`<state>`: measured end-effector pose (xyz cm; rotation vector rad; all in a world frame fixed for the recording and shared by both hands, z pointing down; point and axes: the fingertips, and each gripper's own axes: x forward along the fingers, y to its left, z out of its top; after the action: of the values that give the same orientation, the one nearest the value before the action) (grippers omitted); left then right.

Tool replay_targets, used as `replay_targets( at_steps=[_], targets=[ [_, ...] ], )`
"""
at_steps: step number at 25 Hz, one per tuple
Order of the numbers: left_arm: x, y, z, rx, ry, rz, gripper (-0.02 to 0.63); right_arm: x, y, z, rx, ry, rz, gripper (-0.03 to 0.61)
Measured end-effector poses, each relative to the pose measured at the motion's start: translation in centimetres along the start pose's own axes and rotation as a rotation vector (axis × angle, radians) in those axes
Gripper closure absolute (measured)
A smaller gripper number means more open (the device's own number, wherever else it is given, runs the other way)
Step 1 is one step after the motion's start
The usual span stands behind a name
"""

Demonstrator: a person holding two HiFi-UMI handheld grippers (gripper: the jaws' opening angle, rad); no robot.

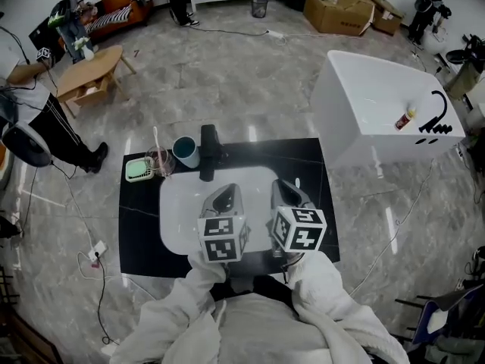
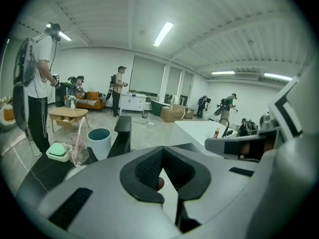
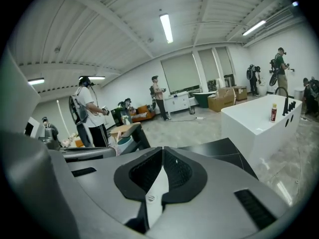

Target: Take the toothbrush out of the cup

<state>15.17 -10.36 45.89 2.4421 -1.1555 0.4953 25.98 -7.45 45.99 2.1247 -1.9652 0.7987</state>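
Head view: the left gripper (image 1: 226,193) and right gripper (image 1: 287,189) hung side by side over the white sink (image 1: 178,218) at centre frame, both well short of the toothbrush (image 1: 157,140); it stood upright in a clear cup (image 1: 161,164) at upper left of the counter, between a green soap dish (image 1: 137,170) and a teal cup (image 1: 185,152).

Left gripper view: the left gripper (image 2: 162,151) had its jaws pressed together on nothing; the toothbrush (image 2: 80,132) rose from the clear cup (image 2: 78,151) at left of frame, beside the teal cup (image 2: 99,141).

Right gripper view: the right gripper (image 3: 162,152) likewise sat closed and empty; the toothbrush could not be made out.

The likely hazard: the light cup could tip or lift with the brush if pulled at a slant; its close neighbours left little room for spread jaws.
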Motion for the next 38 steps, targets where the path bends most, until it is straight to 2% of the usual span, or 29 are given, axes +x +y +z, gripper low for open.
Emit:
replay_targets(
  at_steps=[8,20,28,38],
  targets=[
    [-2.0,2.4,1.7,0.003,-0.034,-0.031,0.612,-0.3,4.5,0.4,-0.035,-0.032,0.001,0.548],
    [-3.0,3.6,2.4,-0.027,-0.06,-0.033,0.611,-0.5,6.4,0.5,-0.063,-0.028,0.015,0.549],
    [-3.2,4.6,2.6,-0.048,-0.079,0.006,0.611,0.1,6.6,0.6,-0.082,-0.011,0.023,0.549],
    [-5.0,10.1,2.5,-0.115,-0.098,0.108,0.611,2.6,11.6,0.4,-0.136,0.025,0.116,0.549]
  ],
)
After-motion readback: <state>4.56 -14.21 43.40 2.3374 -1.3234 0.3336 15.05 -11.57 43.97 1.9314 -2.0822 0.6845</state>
